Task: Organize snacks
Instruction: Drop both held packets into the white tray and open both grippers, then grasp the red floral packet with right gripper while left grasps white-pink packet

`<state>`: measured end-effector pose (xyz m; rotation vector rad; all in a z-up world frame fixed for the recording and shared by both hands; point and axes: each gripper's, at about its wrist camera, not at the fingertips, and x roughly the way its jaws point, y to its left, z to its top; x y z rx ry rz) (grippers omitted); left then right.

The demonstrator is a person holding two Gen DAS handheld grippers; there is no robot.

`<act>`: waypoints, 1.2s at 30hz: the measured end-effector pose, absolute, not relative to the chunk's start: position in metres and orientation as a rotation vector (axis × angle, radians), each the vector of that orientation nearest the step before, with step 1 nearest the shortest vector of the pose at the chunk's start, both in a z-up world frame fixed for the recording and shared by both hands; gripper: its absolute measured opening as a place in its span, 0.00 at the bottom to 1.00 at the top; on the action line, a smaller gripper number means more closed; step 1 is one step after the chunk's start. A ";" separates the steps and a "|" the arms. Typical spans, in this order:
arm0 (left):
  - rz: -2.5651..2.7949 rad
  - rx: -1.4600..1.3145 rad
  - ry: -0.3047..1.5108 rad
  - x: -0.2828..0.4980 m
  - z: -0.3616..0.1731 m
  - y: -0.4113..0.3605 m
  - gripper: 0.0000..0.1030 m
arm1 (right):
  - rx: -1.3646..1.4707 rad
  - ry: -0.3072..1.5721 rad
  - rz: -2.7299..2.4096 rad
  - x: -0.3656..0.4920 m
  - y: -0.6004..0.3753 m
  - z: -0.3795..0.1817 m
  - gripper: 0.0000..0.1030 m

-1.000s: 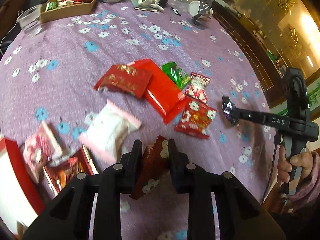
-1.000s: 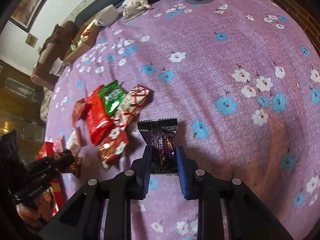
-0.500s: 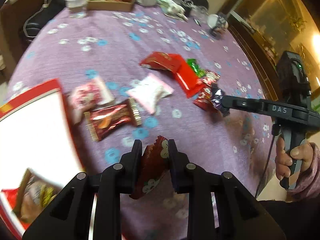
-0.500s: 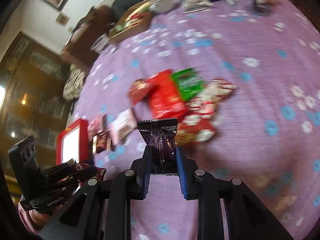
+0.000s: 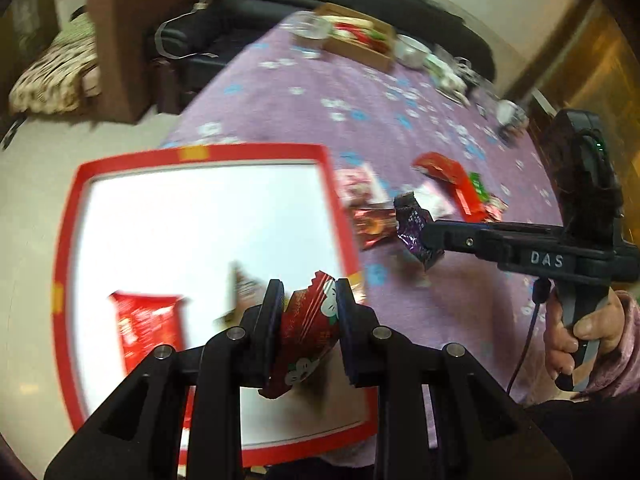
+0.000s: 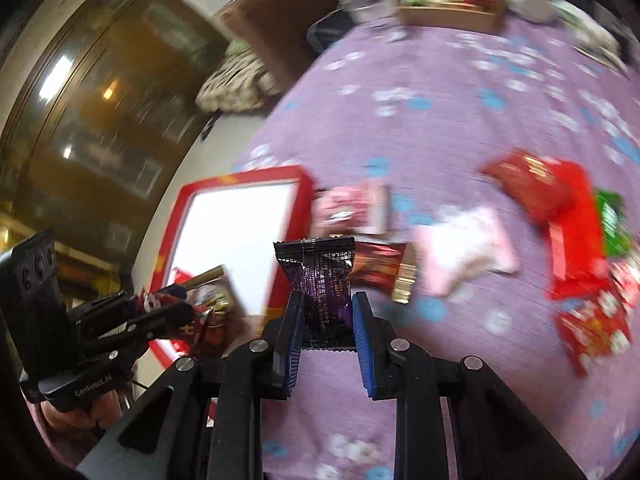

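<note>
Left gripper point(image 5: 308, 320) clamped on red flower-print packet point(image 5: 308, 328), hanging over the near right part of the red-rimmed white box point(image 5: 64, 240). Box lies at 10 o'clock from right gripper point(image 6: 324, 320), which pinches purple packet point(image 6: 320, 280) upright. Left is nearer; its drop looks imminent.

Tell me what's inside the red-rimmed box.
Inside the red-rimmed box: a red packet and a blurred brownish packet on its white floor. The left gripper hides the near corner.
</note>
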<state>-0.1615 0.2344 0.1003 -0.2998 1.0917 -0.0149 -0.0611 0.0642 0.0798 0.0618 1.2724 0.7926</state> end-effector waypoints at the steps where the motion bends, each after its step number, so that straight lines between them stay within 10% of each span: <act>1: -0.005 -0.315 1.086 -0.166 0.100 0.240 0.23 | 0.031 1.273 0.823 -0.065 0.079 0.081 0.23; 14: 0.171 -0.316 1.068 -0.186 0.097 0.284 0.23 | -0.109 1.267 1.007 -0.094 0.153 0.092 0.27; 21: 0.220 -0.296 1.064 -0.179 0.102 0.287 0.50 | 0.007 1.275 0.901 -0.072 0.118 0.091 0.30; 36: -0.123 -0.159 1.099 -0.107 0.101 0.184 0.51 | 0.281 1.264 0.527 -0.040 -0.046 0.077 0.40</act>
